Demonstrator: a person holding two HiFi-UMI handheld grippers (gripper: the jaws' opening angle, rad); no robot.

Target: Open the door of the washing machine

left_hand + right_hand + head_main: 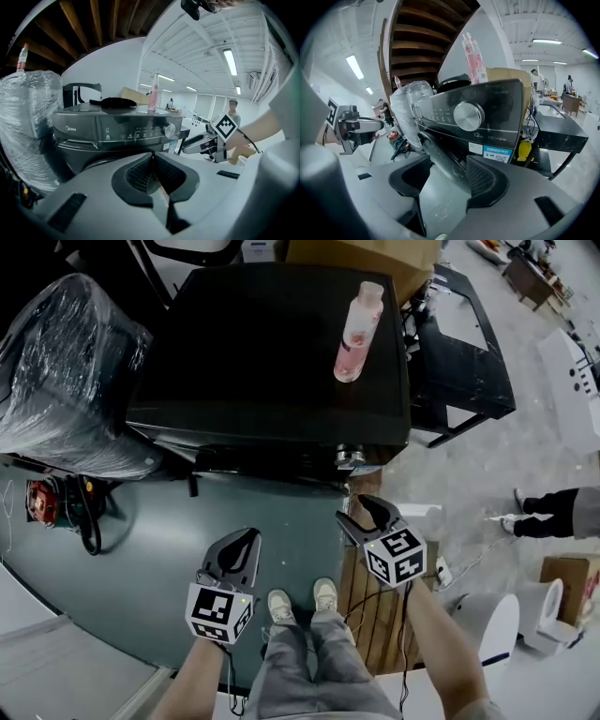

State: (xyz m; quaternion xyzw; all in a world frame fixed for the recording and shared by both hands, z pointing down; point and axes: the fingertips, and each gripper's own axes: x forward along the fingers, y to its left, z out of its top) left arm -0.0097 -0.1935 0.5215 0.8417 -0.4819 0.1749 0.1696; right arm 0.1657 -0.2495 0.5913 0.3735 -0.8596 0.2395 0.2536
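A black front-loading washing machine (272, 352) stands ahead, with a pink bottle (358, 320) on its top. In the right gripper view its control panel and silver knob (468, 116) are close. The dark curved door edge (440, 154) stands out from the front and runs between the jaws. My right gripper (356, 510) (447, 171) is open around that edge, low at the machine's front right. The right pad lies close to the edge and the left pad is well apart. My left gripper (248, 538) (152, 161) is shut on nothing and faces the machine (117, 129) from a short way back.
A plastic-wrapped bundle (66, 371) stands left of the machine, with a red tool and cables (42, 502) on the floor. A black table (464, 343) is at the right. A wooden pallet (375, 606) lies under the right arm. Another person's legs (553, 512) show far right.
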